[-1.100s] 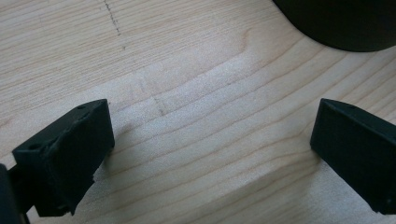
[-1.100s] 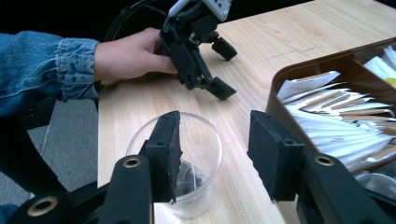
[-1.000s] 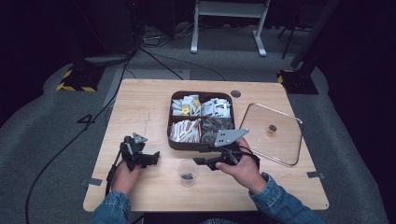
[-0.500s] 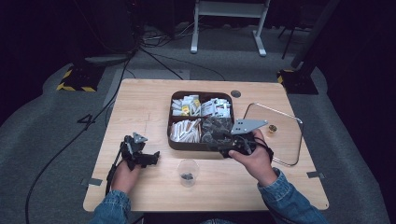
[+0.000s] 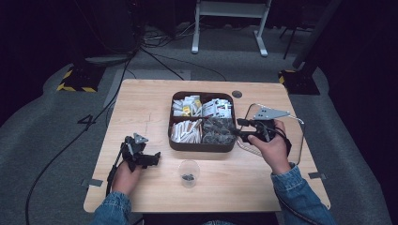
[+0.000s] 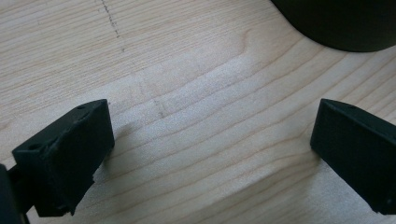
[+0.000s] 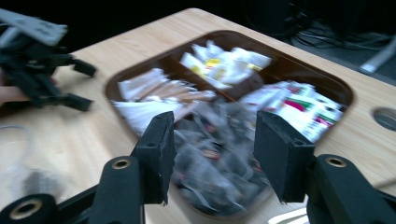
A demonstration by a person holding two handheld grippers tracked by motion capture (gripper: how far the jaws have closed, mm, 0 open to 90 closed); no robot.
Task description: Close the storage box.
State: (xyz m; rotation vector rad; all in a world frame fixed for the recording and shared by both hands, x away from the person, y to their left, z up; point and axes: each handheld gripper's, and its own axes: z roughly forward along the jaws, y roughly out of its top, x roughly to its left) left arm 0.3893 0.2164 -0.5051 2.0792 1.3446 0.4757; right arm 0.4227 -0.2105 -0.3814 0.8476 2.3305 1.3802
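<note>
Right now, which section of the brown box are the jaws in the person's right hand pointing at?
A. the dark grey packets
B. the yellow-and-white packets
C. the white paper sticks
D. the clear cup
A: in the right gripper view, the open jaws of the right gripper frame the dark grey packets in the brown box.

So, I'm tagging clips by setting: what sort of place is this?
Probably a lab or studio recording set-up, not a home: a lone wooden table on grey carpet, cables trailing across the floor, and hazard-striped stand bases in a dark room.
</note>
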